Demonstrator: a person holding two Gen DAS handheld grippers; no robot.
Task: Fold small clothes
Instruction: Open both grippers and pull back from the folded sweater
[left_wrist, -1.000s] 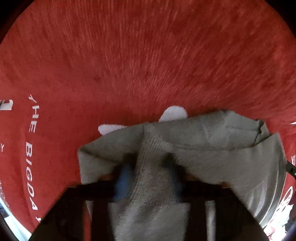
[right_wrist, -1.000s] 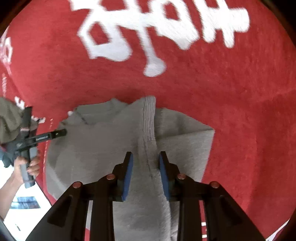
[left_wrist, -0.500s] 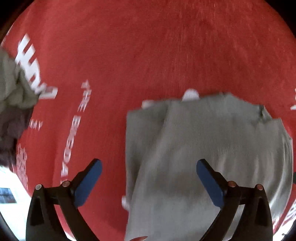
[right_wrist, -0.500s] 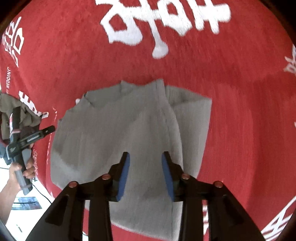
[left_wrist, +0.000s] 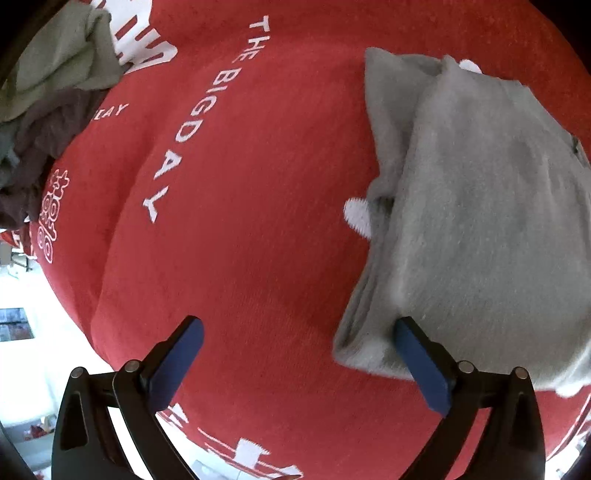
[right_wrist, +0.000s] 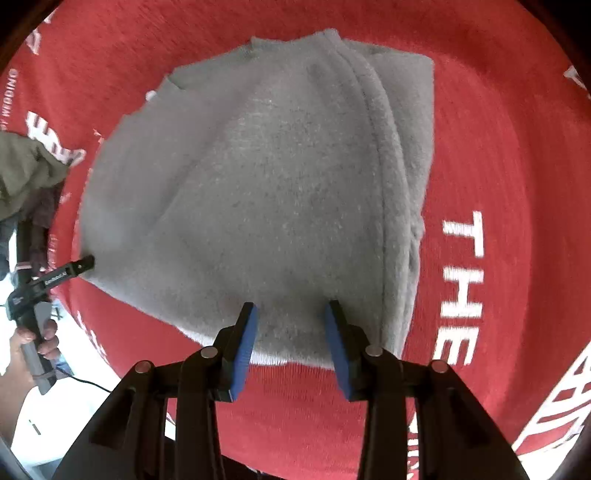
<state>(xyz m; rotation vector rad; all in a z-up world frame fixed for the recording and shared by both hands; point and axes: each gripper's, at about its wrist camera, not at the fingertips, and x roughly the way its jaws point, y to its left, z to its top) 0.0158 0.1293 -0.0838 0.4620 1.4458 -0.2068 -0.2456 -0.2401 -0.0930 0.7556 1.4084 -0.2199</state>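
A grey knit garment (right_wrist: 266, 192) lies folded flat on the red cloth (right_wrist: 498, 122). It also shows at the right of the left wrist view (left_wrist: 472, 221). My left gripper (left_wrist: 299, 350) is wide open and empty, its right pad at the garment's near left corner. My right gripper (right_wrist: 291, 332) is open and empty, its blue pads (right_wrist: 245, 343) at the garment's near edge, touching or just above it. The left gripper also shows at the left edge of the right wrist view (right_wrist: 83, 264), at the garment's left corner.
A pile of olive and dark brown clothes (left_wrist: 48, 92) lies at the far left of the red cloth (left_wrist: 240, 221), which has white lettering. The table's edge and a pale floor (left_wrist: 22, 295) lie at the lower left.
My left gripper let go of the grey garment, opened wide and drew back to the left. My right gripper opened a little and pulled back to the garment's near edge. The garment now lies flat.
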